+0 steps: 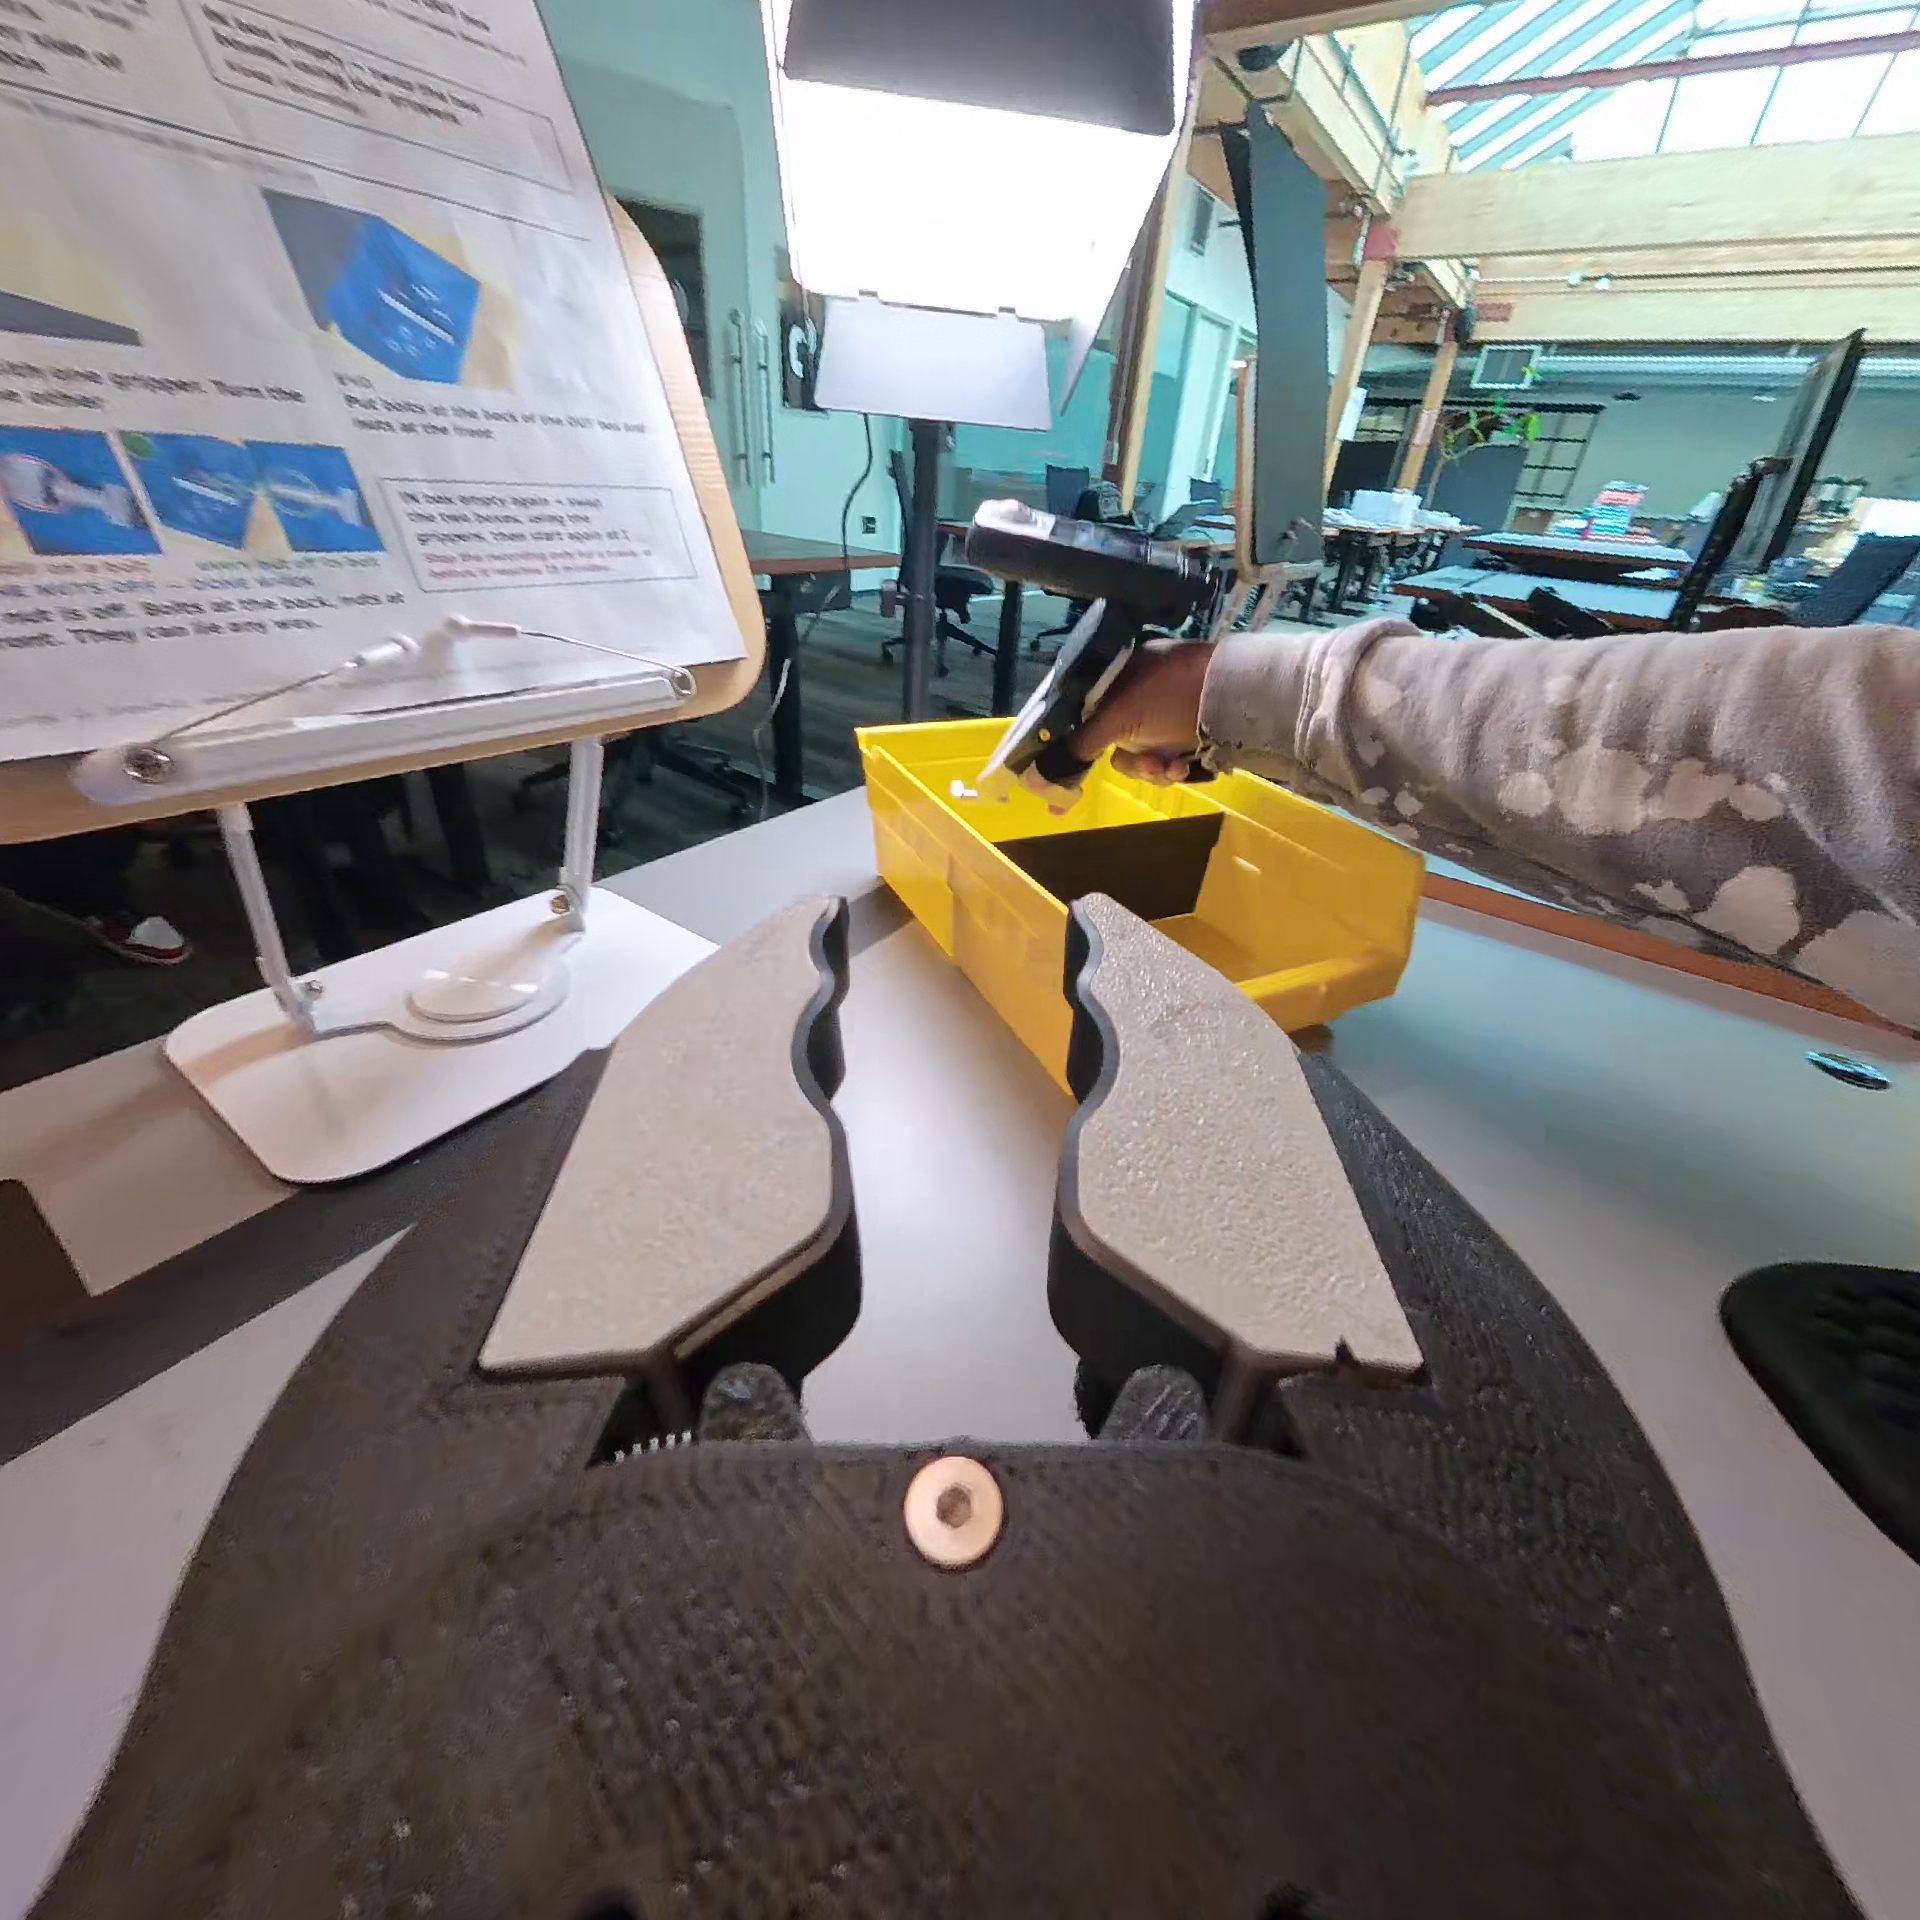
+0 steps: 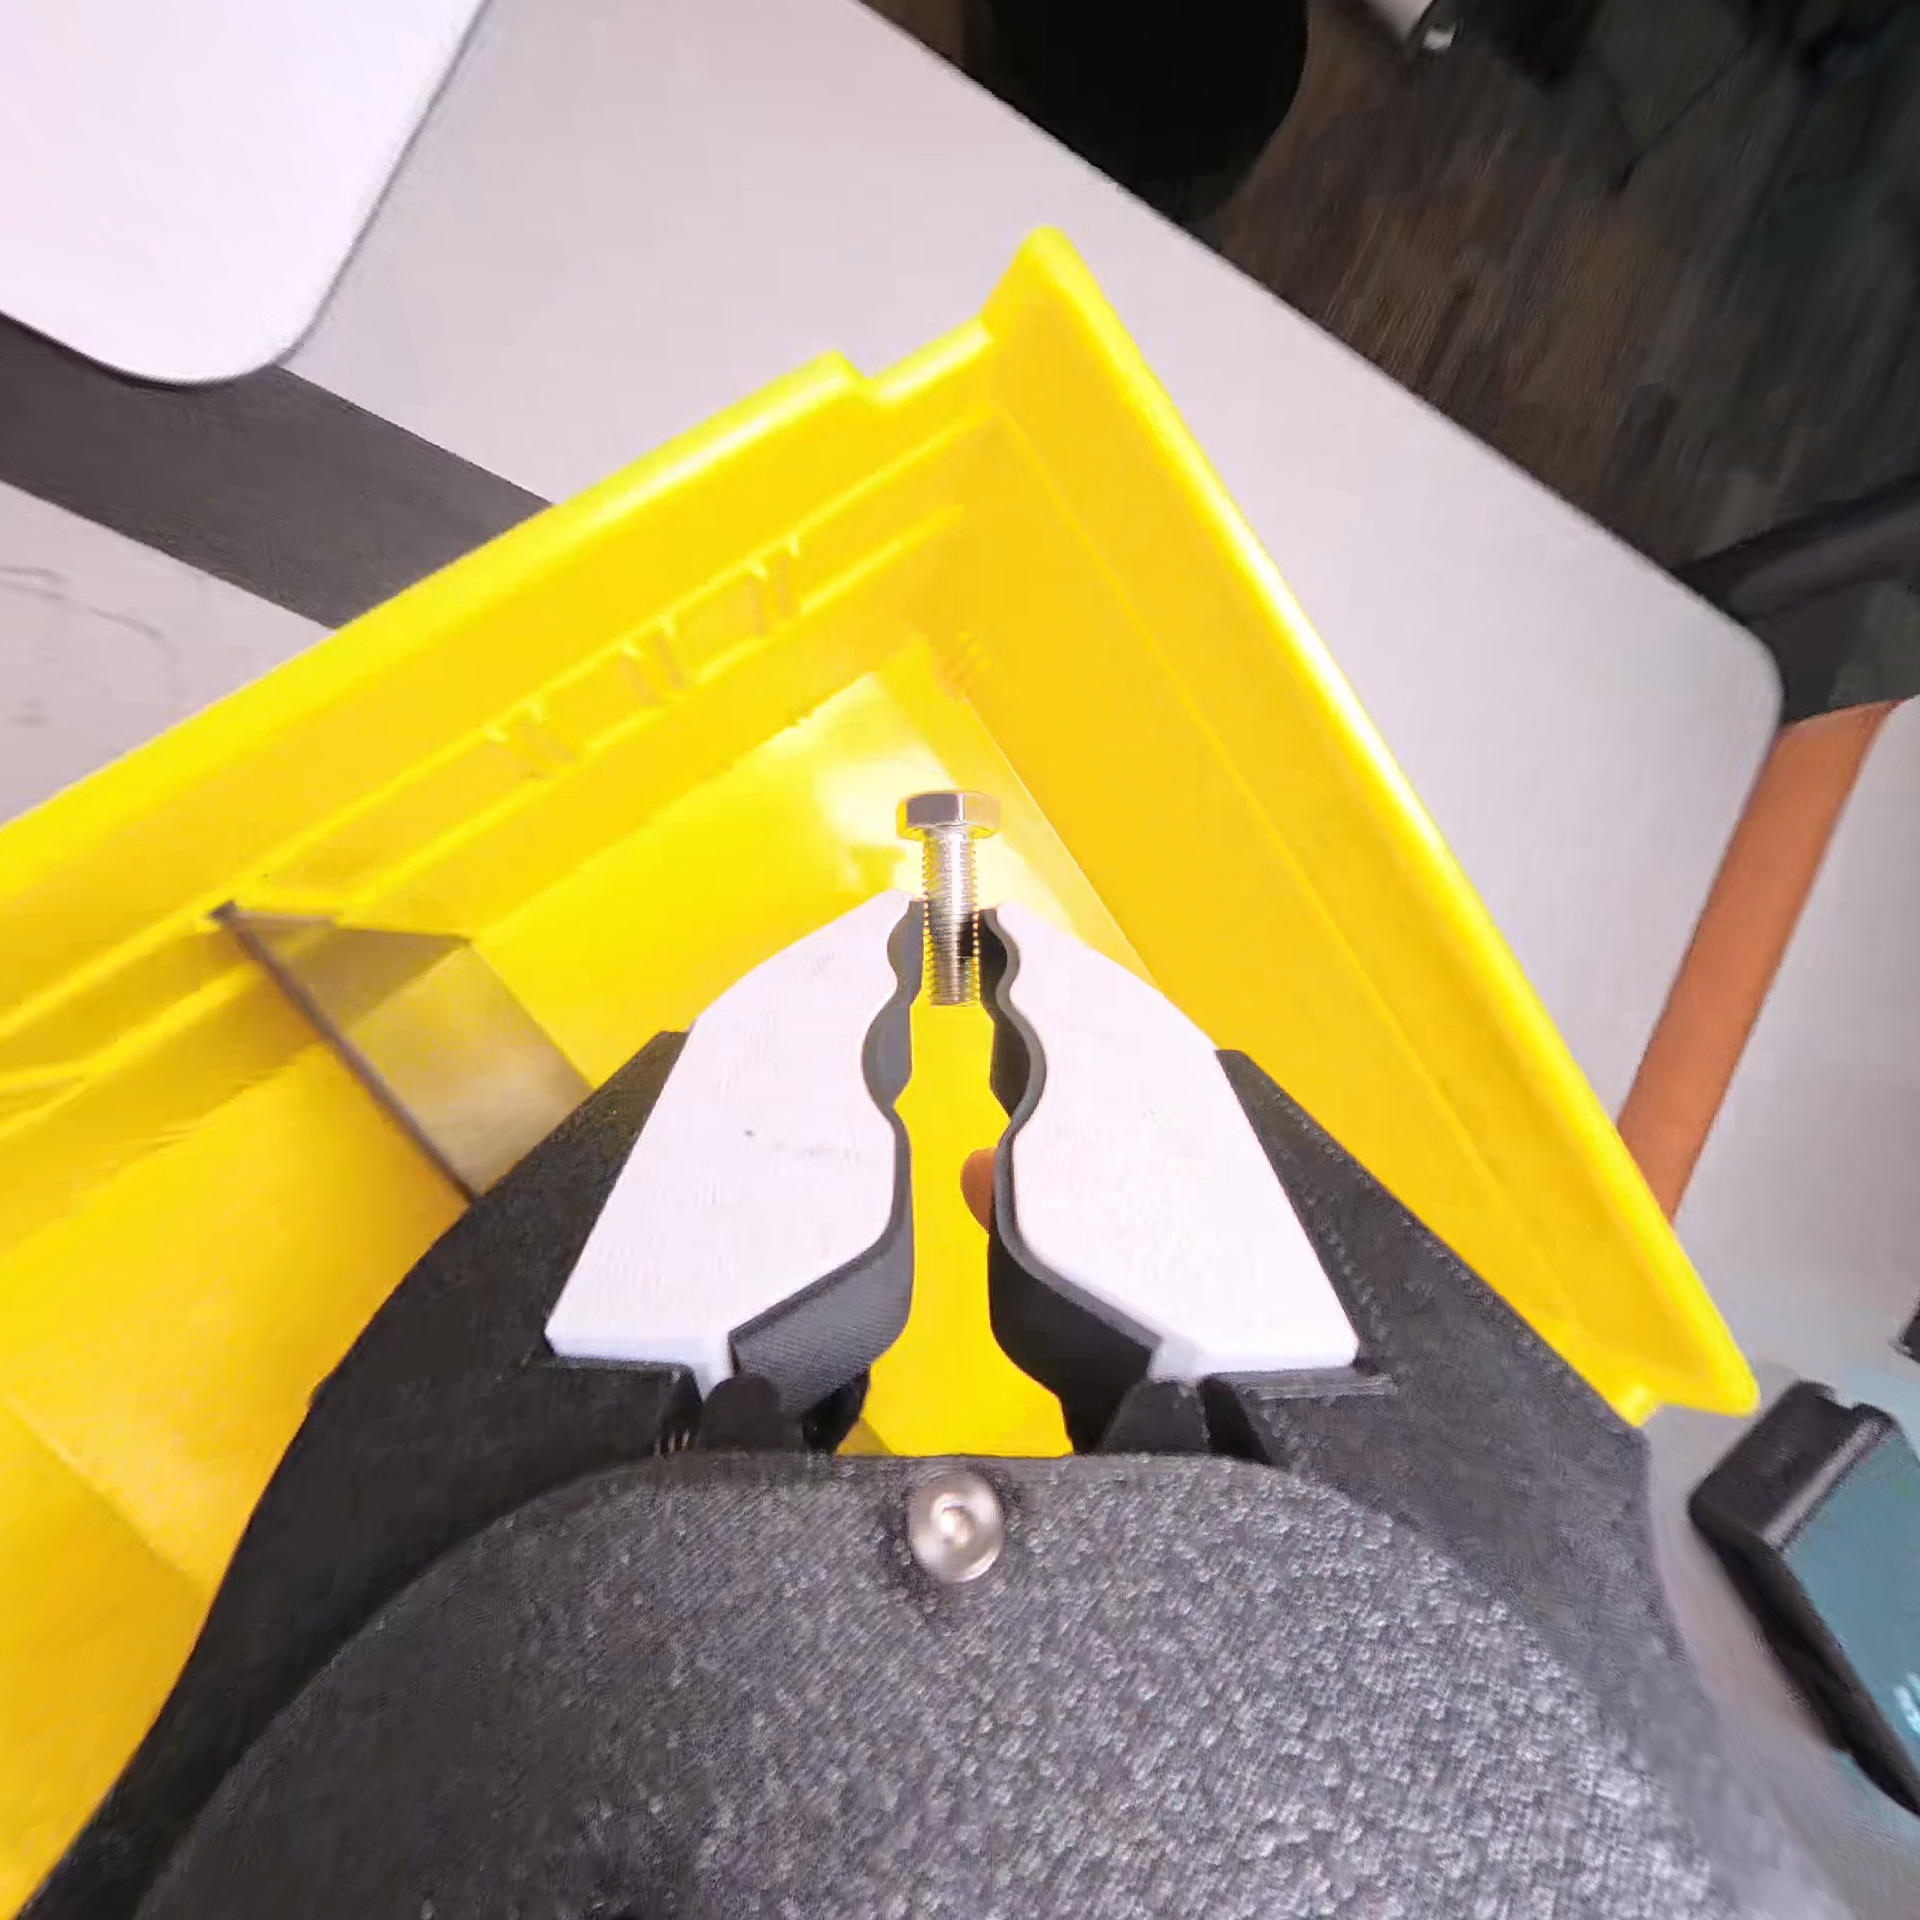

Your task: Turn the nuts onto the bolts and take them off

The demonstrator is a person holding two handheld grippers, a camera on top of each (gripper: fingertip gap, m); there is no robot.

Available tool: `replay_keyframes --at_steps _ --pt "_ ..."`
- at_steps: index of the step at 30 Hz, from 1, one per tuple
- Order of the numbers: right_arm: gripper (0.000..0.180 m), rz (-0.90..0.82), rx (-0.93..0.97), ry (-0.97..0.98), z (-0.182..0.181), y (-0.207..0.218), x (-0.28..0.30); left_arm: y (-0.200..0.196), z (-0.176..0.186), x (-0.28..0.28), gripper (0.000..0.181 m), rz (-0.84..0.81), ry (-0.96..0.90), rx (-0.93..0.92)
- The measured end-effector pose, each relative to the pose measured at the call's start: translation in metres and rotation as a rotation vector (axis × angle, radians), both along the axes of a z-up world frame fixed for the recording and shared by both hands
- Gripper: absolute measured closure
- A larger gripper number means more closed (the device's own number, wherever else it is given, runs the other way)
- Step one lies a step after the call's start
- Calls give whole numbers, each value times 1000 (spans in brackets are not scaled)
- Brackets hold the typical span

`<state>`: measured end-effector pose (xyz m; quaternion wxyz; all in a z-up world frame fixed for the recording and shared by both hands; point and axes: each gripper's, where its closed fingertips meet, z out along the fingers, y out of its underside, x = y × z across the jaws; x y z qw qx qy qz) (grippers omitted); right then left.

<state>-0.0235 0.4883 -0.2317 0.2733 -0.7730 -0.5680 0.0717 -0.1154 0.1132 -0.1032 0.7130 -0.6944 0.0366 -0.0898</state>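
Note:
My right gripper (image 2: 948,920) is shut on a silver hex bolt (image 2: 948,857). The tips clamp its threaded shank, and the head points away from me. It hangs over the back corner compartment of a yellow bin (image 2: 1195,727), behind a dark divider (image 2: 343,1049). In the left wrist view the right gripper (image 1: 997,795) dips into the far end of the bin (image 1: 987,925) with the bolt (image 1: 964,792) at its tips. My left gripper (image 1: 956,925) is open and empty, low over the grey table just in front of the bin. No nut shows.
A document stand with a white base (image 1: 395,1049) and a printed sheet (image 1: 312,364) stands left of the bin. A person's patterned sleeve (image 1: 1558,769) reaches in from the right. A black chair part (image 1: 1839,1382) sits at the right edge. The table's orange edge (image 2: 1745,935) runs past the bin. Some 40 cm of space lies between my two pairs of fingers.

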Motion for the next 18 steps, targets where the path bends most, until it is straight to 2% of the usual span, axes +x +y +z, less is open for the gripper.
replay_keyframes --at_steps 4,11,14,18 --pt "170 -23 -99 -82 -33 9 -8 0 -2 -11 141 49 11 22" --pt "170 -10 -179 -203 -61 6 -12 5 -15 -12 142 55 18 -4" --pt "161 33 -169 -173 -47 -1 -15 6 -16 -10 142 51 15 -11" --pt "157 119 -69 92 24 -28 -28 0 -6 -16 145 52 -3 -24"
